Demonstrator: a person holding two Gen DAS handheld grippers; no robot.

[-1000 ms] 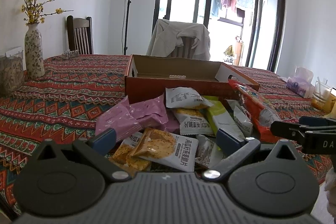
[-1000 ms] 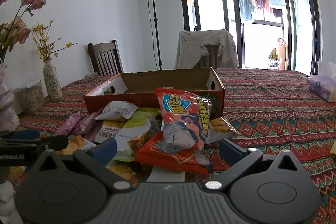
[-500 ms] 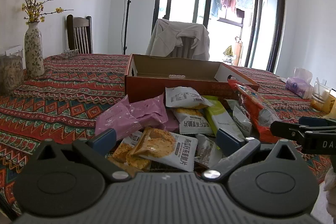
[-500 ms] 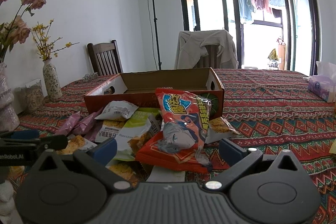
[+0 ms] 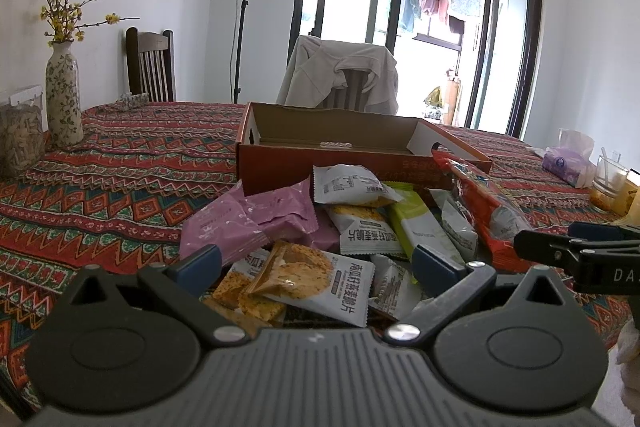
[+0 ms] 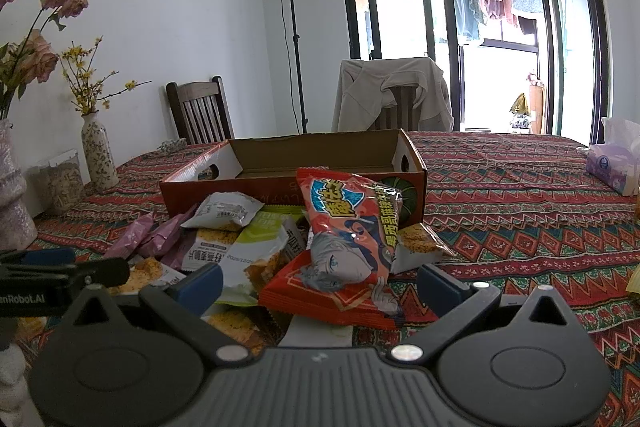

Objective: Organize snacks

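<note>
A pile of snack packets lies on the patterned tablecloth in front of an open cardboard box (image 5: 340, 143), which also shows in the right wrist view (image 6: 288, 163). The pile holds pink packets (image 5: 248, 219), white cracker packets (image 5: 320, 279), a green packet (image 5: 420, 227) and a red chip bag (image 6: 348, 247). My left gripper (image 5: 316, 263) is open and empty, just short of a cracker packet. My right gripper (image 6: 320, 277) is open and empty, with the red chip bag's near end between its fingers. Each gripper's fingers show at the edge of the other's view.
A flower vase (image 5: 62, 95) and a jar (image 5: 18, 139) stand at the table's left. A tissue pack (image 5: 568, 163) and a glass (image 5: 608, 183) stand at the right. Two chairs (image 6: 200, 111) and a lamp stand are behind the table.
The left wrist view has shifted slightly downward. Otherwise both grippers and the snacks stay as they were.
</note>
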